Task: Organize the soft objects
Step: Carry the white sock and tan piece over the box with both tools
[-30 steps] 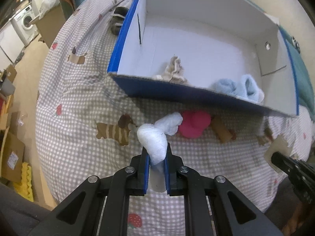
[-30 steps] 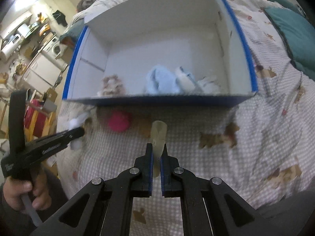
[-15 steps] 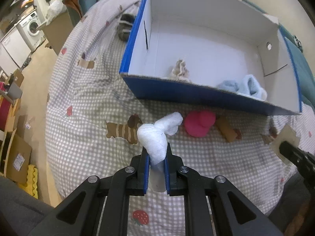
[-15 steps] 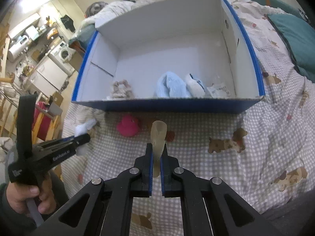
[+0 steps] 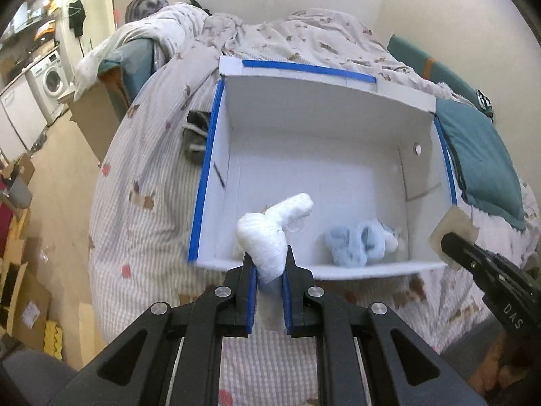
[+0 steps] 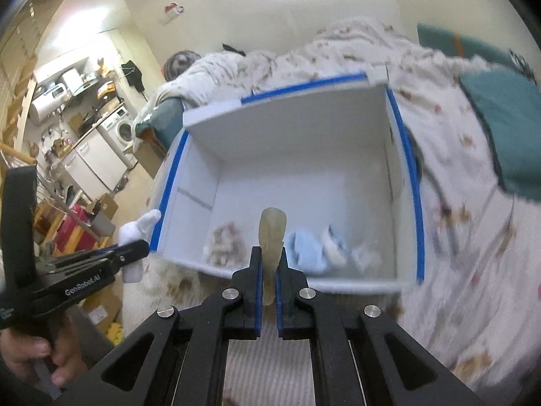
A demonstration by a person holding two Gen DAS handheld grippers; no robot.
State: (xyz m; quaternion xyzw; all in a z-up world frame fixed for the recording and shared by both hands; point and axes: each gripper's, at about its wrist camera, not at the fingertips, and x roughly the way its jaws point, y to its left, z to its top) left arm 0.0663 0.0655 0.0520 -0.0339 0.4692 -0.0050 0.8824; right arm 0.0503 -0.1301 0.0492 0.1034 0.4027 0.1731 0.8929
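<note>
A white sock [image 5: 267,240] is clamped in the left tongs [image 5: 268,270], a beige piece [image 6: 272,237] in the right tongs [image 6: 268,270], before the white box [image 5: 321,108].

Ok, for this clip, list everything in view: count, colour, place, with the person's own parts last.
box: one, white with blue edging, open, on the bed
blue socks: a fluffy light blue pile, inside the box near its front wall
beige fluffy item: one, inside the box, front left
white sock: one, held above the box's front edge
tan piece: one, yellowish, flat, held upright
bedspread: one, checked with dog prints
teal pillow: one, right of the box
washing machine: one, white, far left
left gripper: shut on white sock
right gripper: shut on tan piece
hand: one, holding the left gripper's handle
</note>
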